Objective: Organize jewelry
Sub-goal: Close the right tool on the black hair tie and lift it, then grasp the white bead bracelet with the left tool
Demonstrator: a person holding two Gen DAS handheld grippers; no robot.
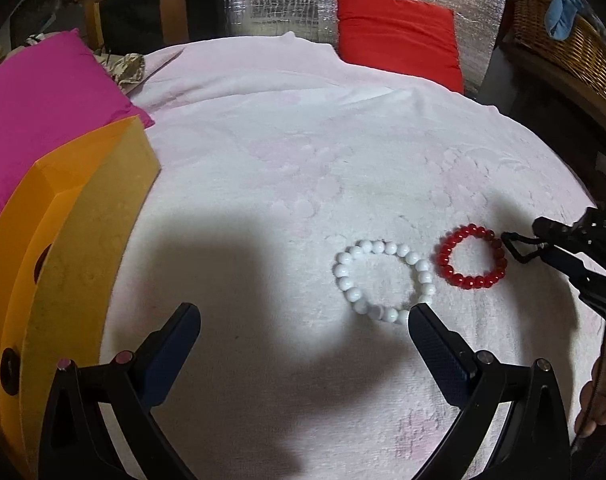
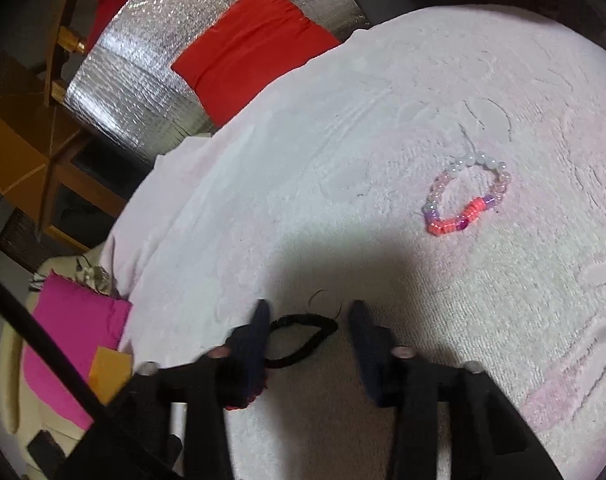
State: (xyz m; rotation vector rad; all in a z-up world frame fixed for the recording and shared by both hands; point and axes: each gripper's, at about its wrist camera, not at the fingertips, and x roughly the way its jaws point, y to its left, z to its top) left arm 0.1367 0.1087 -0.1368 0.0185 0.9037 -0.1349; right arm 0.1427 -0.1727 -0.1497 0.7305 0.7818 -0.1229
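Observation:
A white bead bracelet (image 1: pixel 383 280) and a red bead bracelet (image 1: pixel 471 257) lie side by side on the white towel (image 1: pixel 303 184). My left gripper (image 1: pixel 303 312) is open and empty just in front of the white bracelet, its right finger touching the near edge. My right gripper (image 2: pixel 309 308) is open, with a black hair tie (image 2: pixel 303 338) looped around its left finger; in the left wrist view the right gripper (image 1: pixel 521 246) is at the red bracelet's right side. A pink, orange and clear bead bracelet (image 2: pixel 467 198) lies further out on the towel.
A yellow box (image 1: pixel 63 264) with round holes stands at the left, a magenta cushion (image 1: pixel 35 108) behind it. A red cushion (image 1: pixel 399 36) leans on silver foil at the back. A wicker basket (image 1: pixel 575 48) is at the far right.

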